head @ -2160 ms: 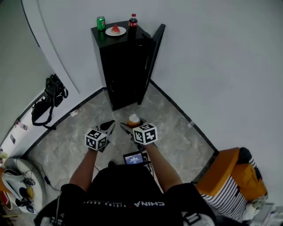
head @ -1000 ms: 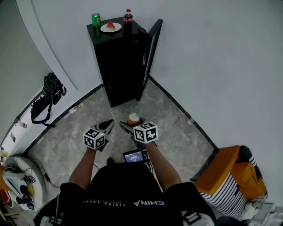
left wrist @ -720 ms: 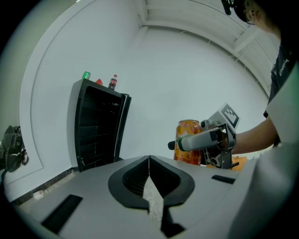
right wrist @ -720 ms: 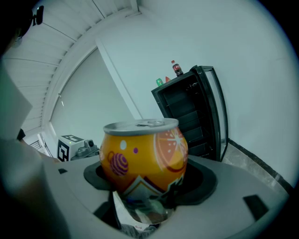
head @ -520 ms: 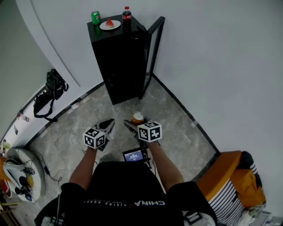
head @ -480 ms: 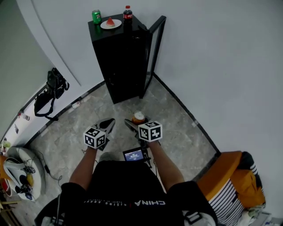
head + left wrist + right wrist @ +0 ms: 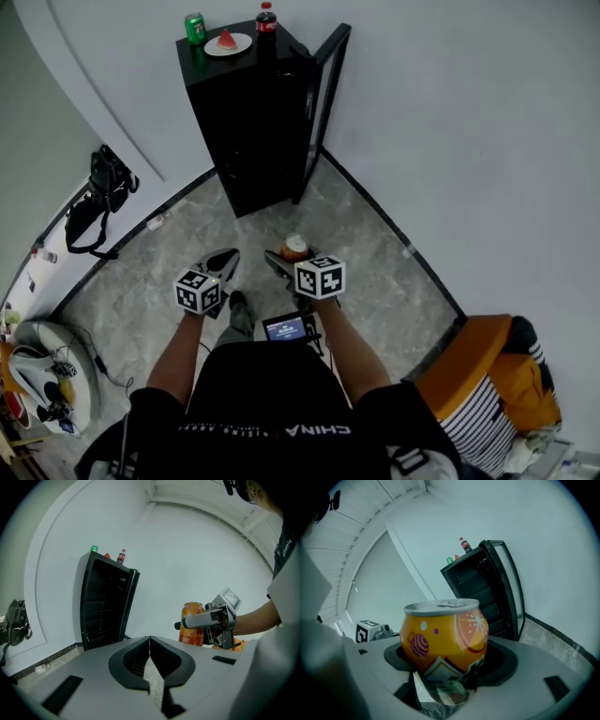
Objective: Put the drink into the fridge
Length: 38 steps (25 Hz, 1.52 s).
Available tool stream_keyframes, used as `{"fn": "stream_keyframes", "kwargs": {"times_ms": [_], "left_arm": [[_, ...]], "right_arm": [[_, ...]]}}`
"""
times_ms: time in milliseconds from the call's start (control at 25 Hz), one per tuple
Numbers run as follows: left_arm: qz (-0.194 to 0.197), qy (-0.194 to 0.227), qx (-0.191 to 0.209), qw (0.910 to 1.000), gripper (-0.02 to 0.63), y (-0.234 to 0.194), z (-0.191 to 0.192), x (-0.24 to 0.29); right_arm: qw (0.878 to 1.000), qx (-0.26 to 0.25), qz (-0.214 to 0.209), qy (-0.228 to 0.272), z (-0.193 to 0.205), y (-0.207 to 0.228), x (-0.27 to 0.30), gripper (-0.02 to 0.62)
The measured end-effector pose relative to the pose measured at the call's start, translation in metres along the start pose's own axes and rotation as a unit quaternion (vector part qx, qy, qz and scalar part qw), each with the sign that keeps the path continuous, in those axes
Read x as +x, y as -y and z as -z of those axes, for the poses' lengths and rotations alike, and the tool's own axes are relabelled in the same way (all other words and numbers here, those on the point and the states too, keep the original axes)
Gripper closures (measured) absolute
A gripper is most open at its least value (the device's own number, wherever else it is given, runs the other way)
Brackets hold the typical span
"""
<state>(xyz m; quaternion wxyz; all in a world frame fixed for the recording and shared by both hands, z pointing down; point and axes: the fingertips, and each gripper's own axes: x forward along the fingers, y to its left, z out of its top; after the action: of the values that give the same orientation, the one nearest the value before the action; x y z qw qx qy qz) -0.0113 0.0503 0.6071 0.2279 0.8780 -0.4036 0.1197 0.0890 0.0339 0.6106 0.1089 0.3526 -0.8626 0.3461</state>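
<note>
My right gripper (image 7: 284,260) is shut on an orange drink can (image 7: 295,247), which stands upright between its jaws (image 7: 444,634). The left gripper (image 7: 221,263) is shut and holds nothing; its jaws meet in the left gripper view (image 7: 150,649). Ahead stands a tall black fridge (image 7: 246,122) in the room's corner, with its glass door (image 7: 322,103) swung open to the right. Dark shelves show inside the fridge (image 7: 101,604). The can (image 7: 192,623) and right gripper also appear in the left gripper view, well short of the fridge.
On top of the fridge sit a green can (image 7: 194,27), a plate with a red slice (image 7: 226,42) and a cola bottle (image 7: 266,18). A black bag (image 7: 100,192) hangs on the left wall. An orange chair (image 7: 487,384) stands at the lower right.
The fridge has drifted slightly up and left in the head view, and a foot now shows below the left gripper. Both grippers keep their pose, the can still held.
</note>
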Motion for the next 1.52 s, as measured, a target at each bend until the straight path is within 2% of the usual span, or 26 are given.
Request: {"fn": "stream_keyframes", "kwargs": {"times_ms": [200,520,760,1120,1320,1520], "left_arm": [[0.008,0.006,-0.015,0.9998,0.594,-0.048,-0.020,0.008],[0.044,-0.003,0.008,0.9990,0.594,-0.119,-0.055,0.019],[0.067,-0.008,0.004,0.9977,0.594,-0.154,-0.062,0.024],[0.083,-0.022,-0.002,0.9963,0.594,-0.163,-0.060,0.049],[0.074,-0.032,-0.006,0.9968,0.593,-0.163,-0.062,0.073],[0.054,-0.026,-0.005,0.9982,0.594,-0.161,-0.085,0.104]], "right_arm": [[1.000,0.007,0.014,0.001,-0.023,0.001,0.035,0.236],[0.999,0.008,0.040,0.019,-0.071,-0.005,0.097,0.236],[0.997,0.017,0.064,0.030,-0.079,-0.013,0.115,0.236],[0.997,0.029,0.073,0.008,-0.078,0.006,0.138,0.236],[0.998,0.029,0.059,0.010,-0.094,0.023,0.142,0.236],[0.999,0.013,0.038,0.003,-0.126,0.052,0.142,0.236]]}}
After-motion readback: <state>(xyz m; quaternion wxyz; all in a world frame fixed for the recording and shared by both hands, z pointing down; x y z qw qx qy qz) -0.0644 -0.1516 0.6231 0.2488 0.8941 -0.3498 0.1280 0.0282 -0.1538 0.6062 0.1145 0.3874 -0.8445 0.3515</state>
